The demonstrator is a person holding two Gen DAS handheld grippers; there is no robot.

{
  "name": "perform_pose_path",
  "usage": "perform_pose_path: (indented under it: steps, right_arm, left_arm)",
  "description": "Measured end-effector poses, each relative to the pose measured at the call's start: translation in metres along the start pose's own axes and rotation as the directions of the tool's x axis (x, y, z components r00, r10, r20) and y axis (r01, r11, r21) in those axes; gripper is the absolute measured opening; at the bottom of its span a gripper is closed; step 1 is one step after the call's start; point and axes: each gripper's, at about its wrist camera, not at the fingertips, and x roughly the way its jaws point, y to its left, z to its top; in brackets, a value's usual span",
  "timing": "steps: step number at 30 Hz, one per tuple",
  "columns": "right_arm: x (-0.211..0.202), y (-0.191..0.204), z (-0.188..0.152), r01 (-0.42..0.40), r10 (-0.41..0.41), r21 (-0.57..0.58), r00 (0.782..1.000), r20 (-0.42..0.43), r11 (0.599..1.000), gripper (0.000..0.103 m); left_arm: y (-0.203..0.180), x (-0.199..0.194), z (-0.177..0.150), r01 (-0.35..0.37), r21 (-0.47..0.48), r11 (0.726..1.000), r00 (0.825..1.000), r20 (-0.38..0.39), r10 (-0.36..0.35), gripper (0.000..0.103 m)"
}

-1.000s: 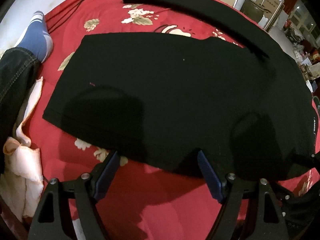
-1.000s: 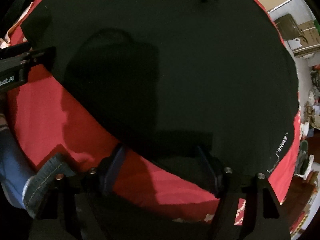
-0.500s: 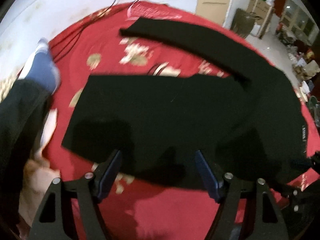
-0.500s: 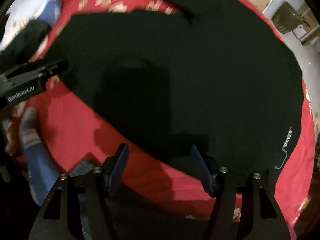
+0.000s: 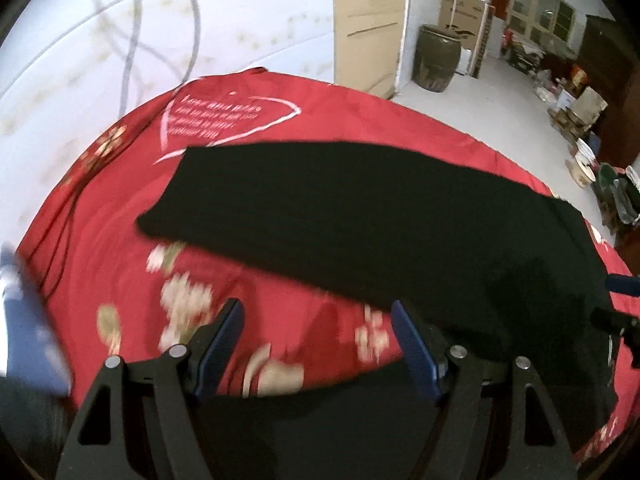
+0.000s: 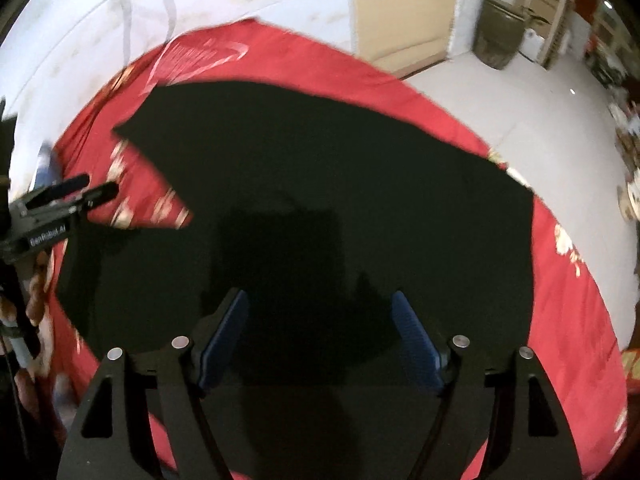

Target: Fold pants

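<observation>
Looking along the left gripper (image 5: 318, 338), both blue pads stand wide apart with nothing between them; it is released. Beneath and ahead lies a red bedspread (image 5: 120, 248) printed with pale flowers and a white heart outline with lettering. The black pants (image 5: 360, 216) lie flat on it, one leg stretching to the upper left, the wider body running off to the right and wrapping round toward the near edge under the gripper frame. Red cloth shows between the far leg and the nearer dark part. At the right edge, part of the right gripper (image 5: 622, 300) reaches over the pants; its state cannot be told from this view. A blurred blue shape sits at the lower left edge; what it is cannot be told. Cables (image 5: 132, 28) hang against the white wall behind the bed. Past the bed stand a tan door (image 5: 368, 20), a dark brown jar (image 5: 436, 58) and cardboard boxes (image 5: 464, 10), with clutter along the floor to the right.

Turning to the right wrist view, the right gripper (image 6: 320, 336) is also released, pads spread, holding nothing, poised over the body of the pants (image 6: 360, 200). The pants fill most of the middle; one leg points to the upper left. The left gripper (image 6: 102, 192) enters from the left edge, lettered on its side, near the pants' left edge. The red bedspread (image 6: 568, 320) borders the pants on the right. The door (image 6: 404, 12) and the jar (image 6: 500, 32) stand beyond, blurred.
</observation>
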Motion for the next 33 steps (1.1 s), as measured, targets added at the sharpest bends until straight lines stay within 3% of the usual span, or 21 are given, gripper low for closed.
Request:
perform_pose_path:
  steps: [12,17,20,26,28,29,30,33]
  right_arm:
    - [0.057,-0.063,0.092,0.03,-0.032,0.045,0.999,0.04,0.999,0.076]
    - [0.081,-0.072,0.118,0.017,-0.017,0.01,0.999,0.036,1.0,0.076]
    - [0.096,-0.075,0.123,0.014,-0.014,-0.001,1.0,0.004,1.0,0.076]
    - [0.117,-0.075,0.119,0.027,-0.029,-0.046,0.998,-0.047,0.999,0.076]
    - [0.117,-0.071,0.118,0.053,-0.056,-0.066,0.997,-0.044,0.996,0.069]
    - [0.115,-0.069,0.117,0.086,-0.088,-0.079,0.996,-0.029,0.993,0.05]
    - [0.114,-0.07,0.117,0.078,-0.079,-0.078,0.997,-0.02,0.994,0.026]
    - [0.111,-0.074,0.116,0.083,-0.084,-0.047,0.996,-0.013,0.995,0.01]
  left_arm:
    - [-0.008,0.077,0.079,0.032,0.07,0.997,0.999,0.033,-0.035,0.078]
    - [-0.016,0.102,0.089,0.026,0.087,0.996,1.0,0.011,-0.027,0.078]
    - [-0.02,0.114,0.089,0.033,0.095,0.995,0.999,-0.01,-0.032,0.079]
    - [-0.024,0.114,0.087,0.03,0.092,0.995,0.999,0.019,-0.032,0.077]
    - [-0.029,0.112,0.085,0.037,0.111,0.993,0.999,0.033,-0.041,0.061]
    - [-0.033,0.11,0.085,0.041,0.125,0.991,0.998,0.039,-0.046,0.056]
    - [-0.038,0.108,0.084,0.039,0.146,0.989,0.998,0.043,-0.046,0.044]
    - [-0.052,0.105,0.084,0.014,0.196,0.981,0.999,0.048,-0.024,0.016]
